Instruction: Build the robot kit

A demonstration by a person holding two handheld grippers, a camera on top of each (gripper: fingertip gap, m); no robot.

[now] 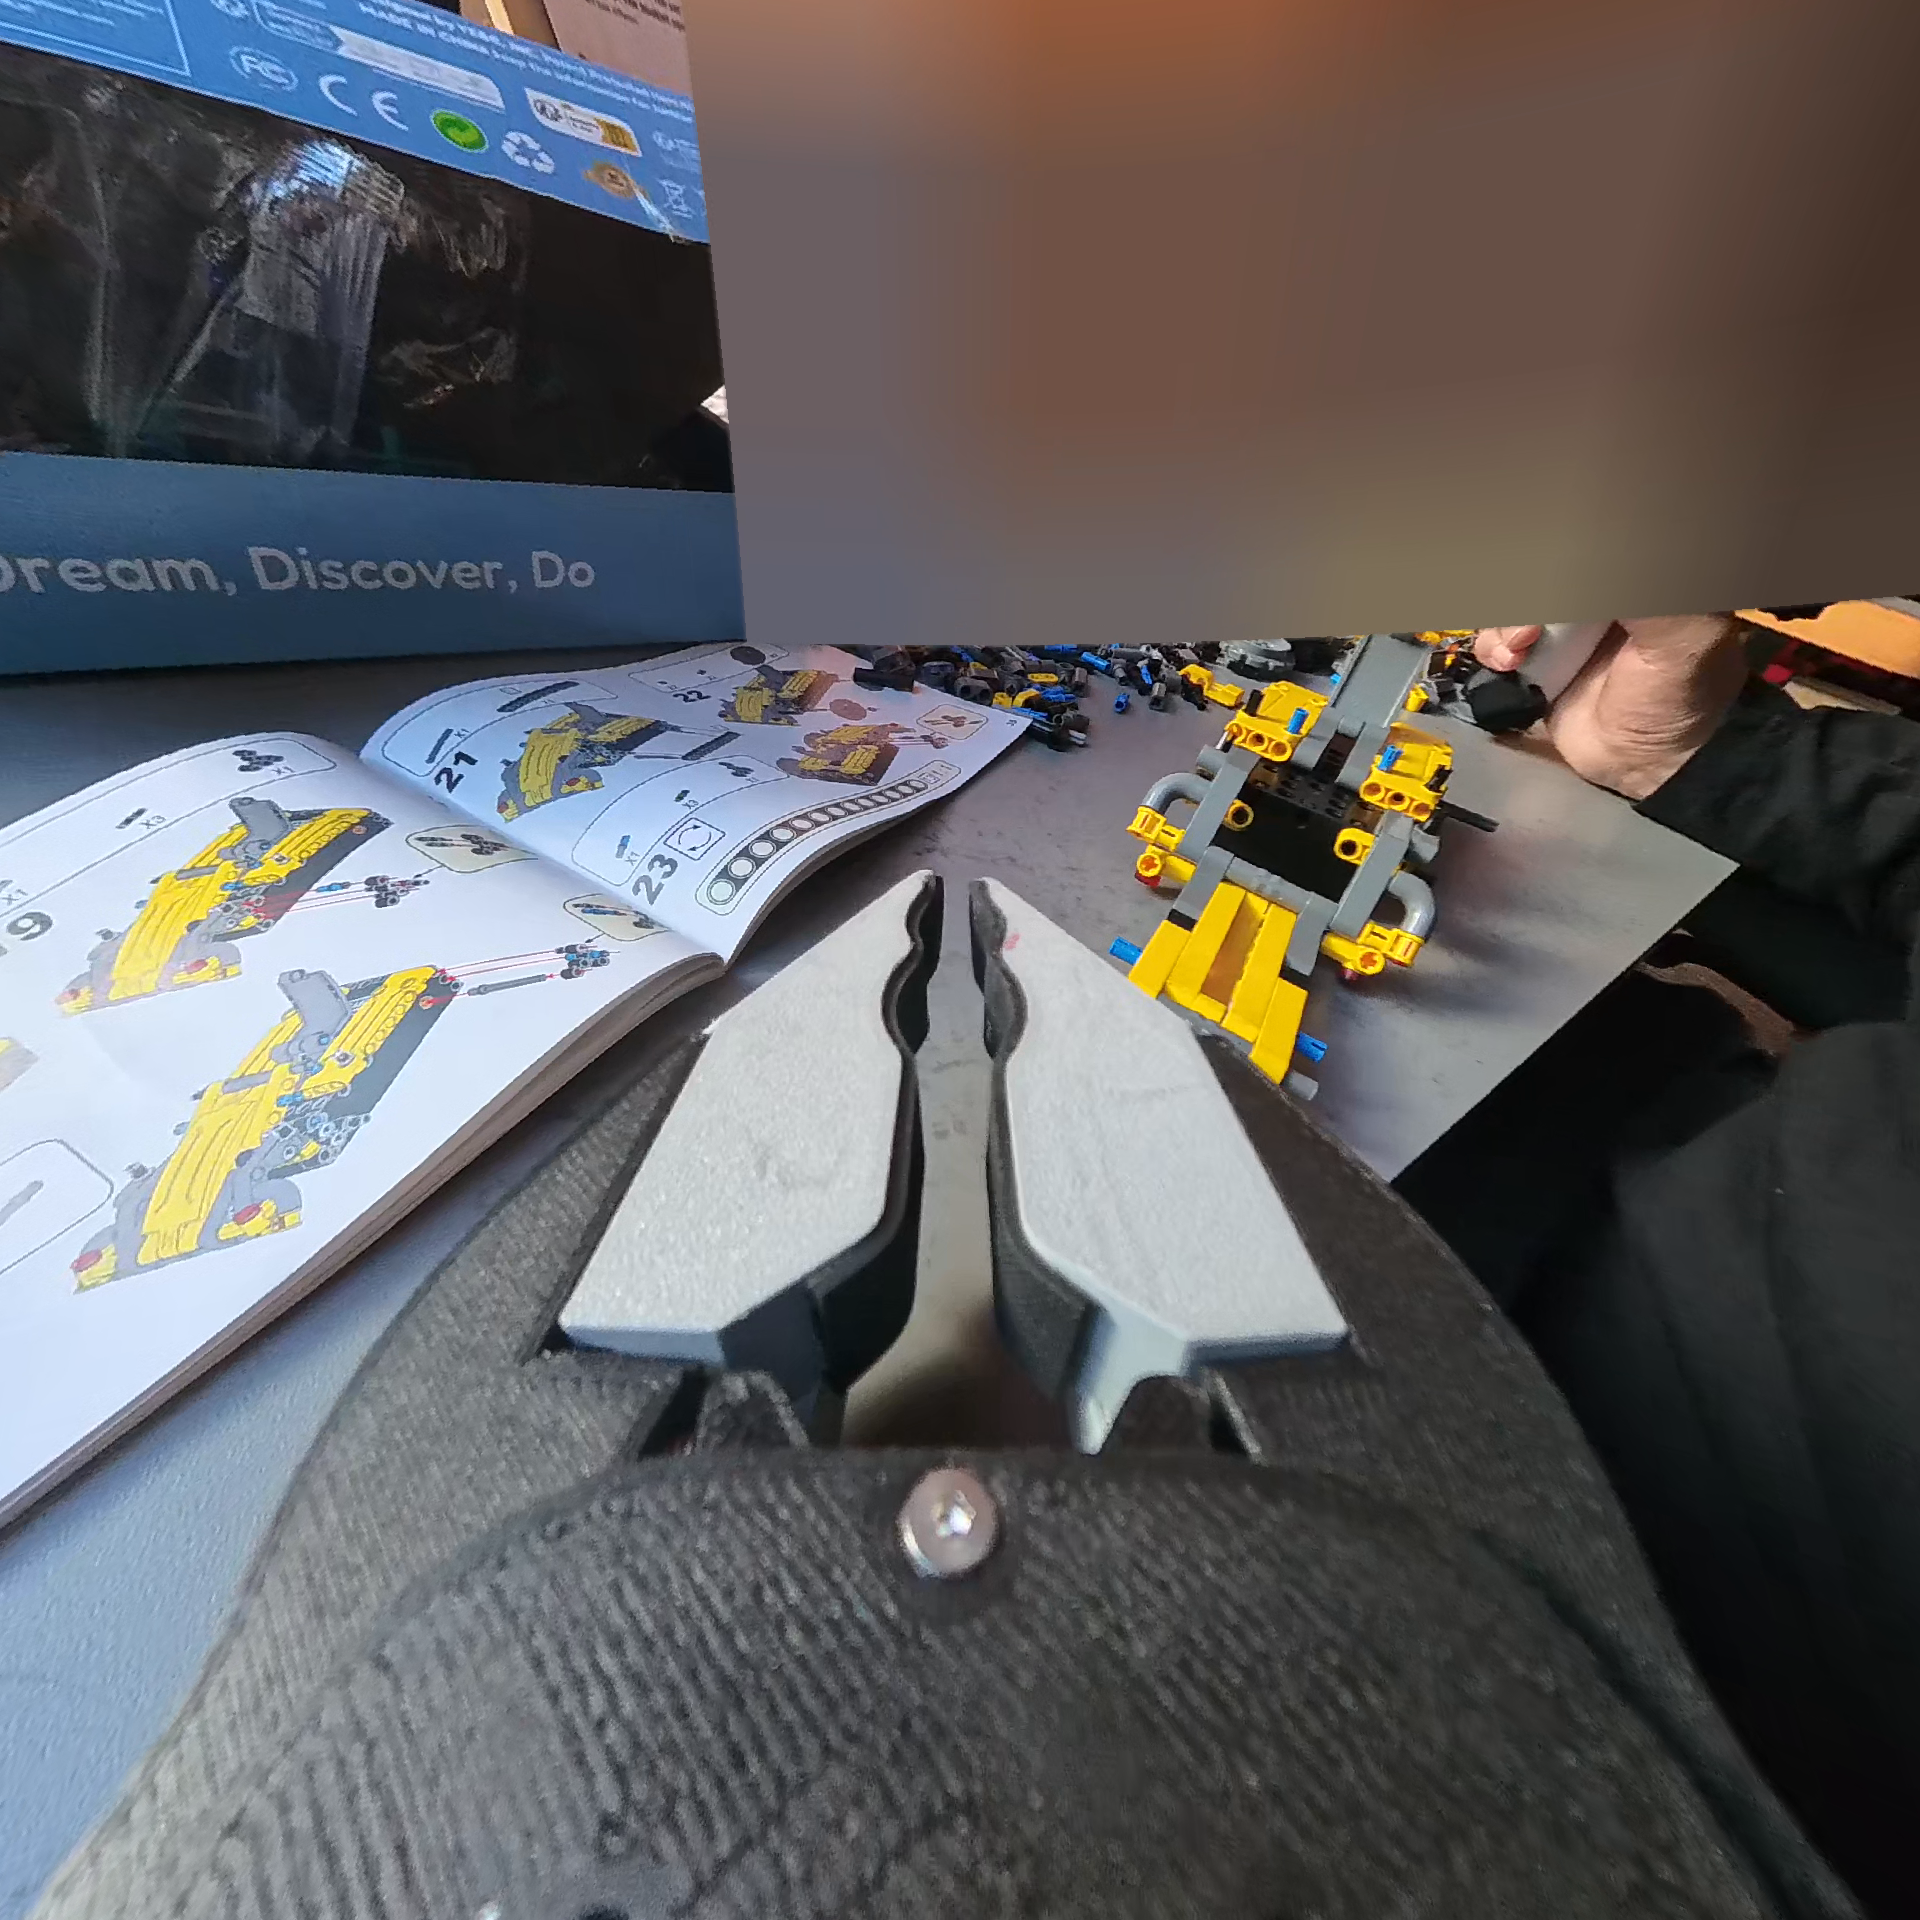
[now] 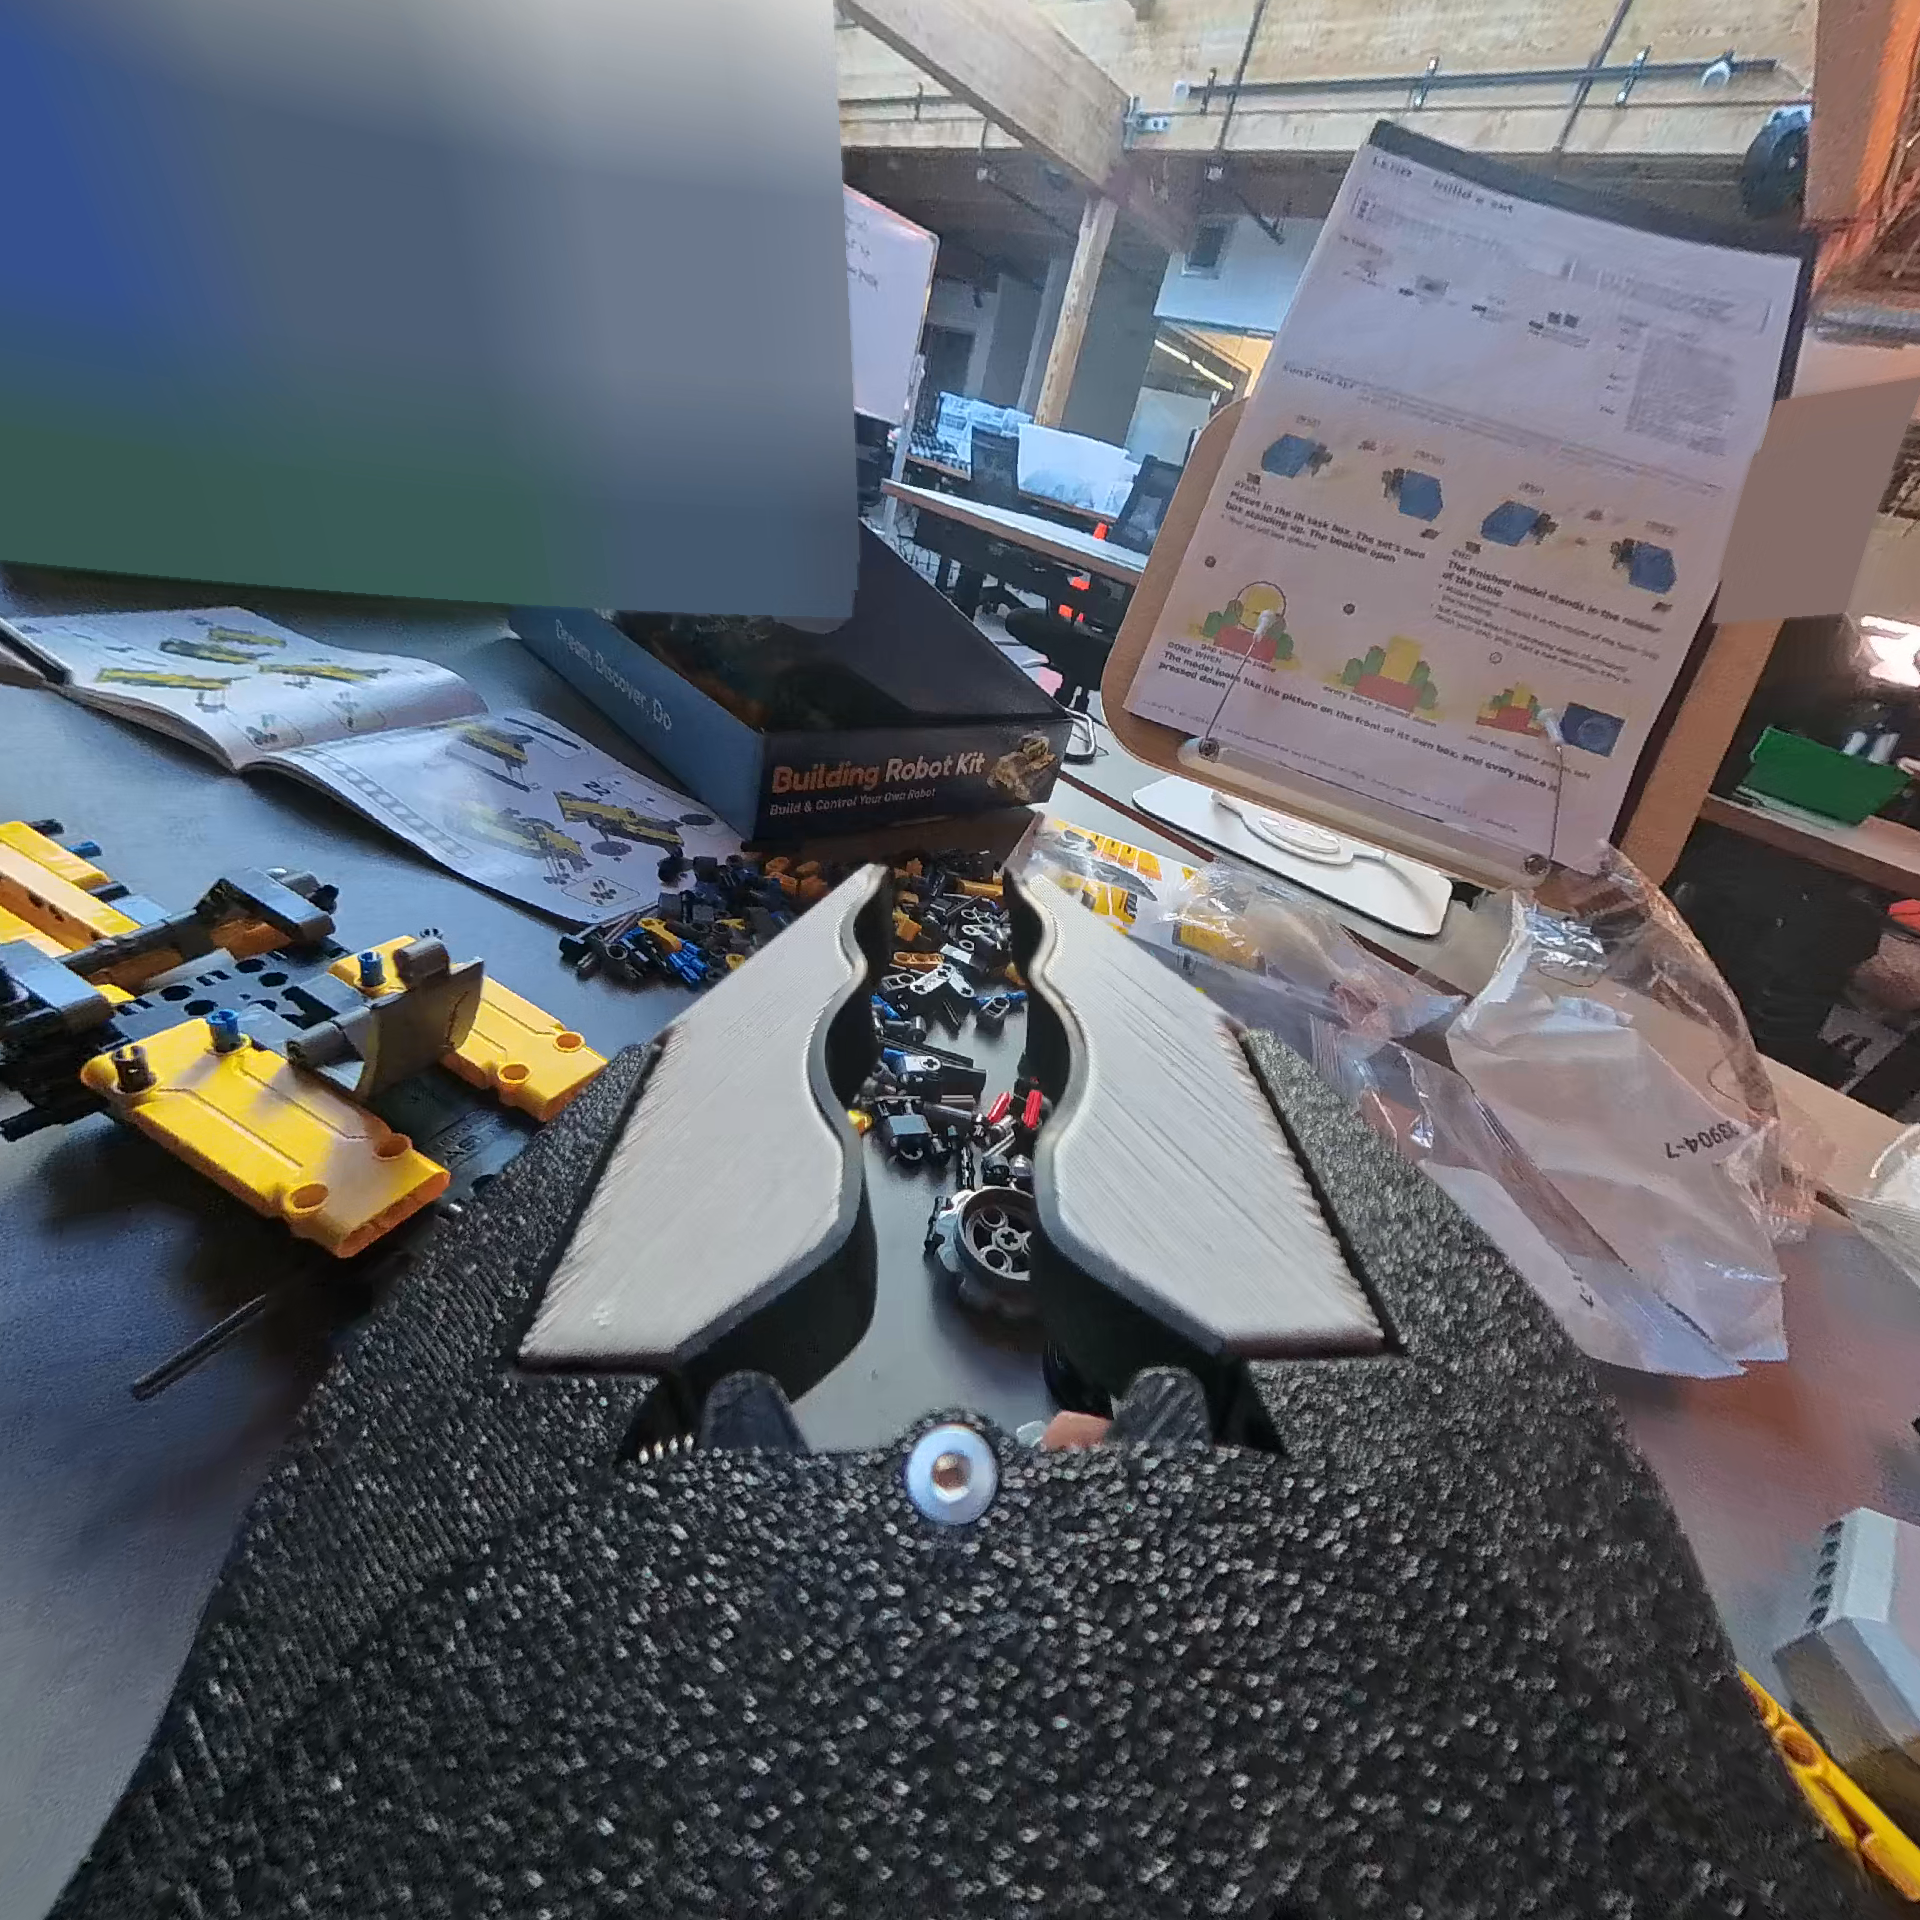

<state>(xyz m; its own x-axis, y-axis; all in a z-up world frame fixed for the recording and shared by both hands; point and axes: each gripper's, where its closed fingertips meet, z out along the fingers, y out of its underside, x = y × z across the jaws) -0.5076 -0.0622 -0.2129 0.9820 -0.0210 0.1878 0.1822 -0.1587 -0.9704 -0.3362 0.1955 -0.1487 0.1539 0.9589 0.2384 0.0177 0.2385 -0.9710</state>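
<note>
Yellow-and-grey brick model [image 1: 1288, 873] lies flat on the dark table [image 2: 156, 1403], partly built, off to the right of the left gripper and to the left of the right one, so roughly between the two tools. Kit box [image 2: 831, 727] stands open behind it at the back of the table, likely parked out of the working area. Printed sheet on a stand [image 2: 1455, 499] sits upright at the right, tilted back as if for reading while working. Instruction booklet [image 1: 312, 987] lies spread open in front of the box, pages up, just left of the left gripper [image 1: 956, 894], whose fingers are nearly pressed together with only a thin slit showing, nothing in them, hovering over bare table. Clear plastic bags [image 2: 1558, 1091] are crumpled at the right, look emptied. Loose small parts [image 2: 935, 997] are heaped ahead of the model; right gripper [image 2: 945, 904] hangs right over that heap, fingers spread a moderate gap, holding nothing, a small grey wheel [image 2: 987, 1236] visible between them on the table. A person's hand [image 1: 1621, 707] grips something dark at the far side; can't tell what.
</note>
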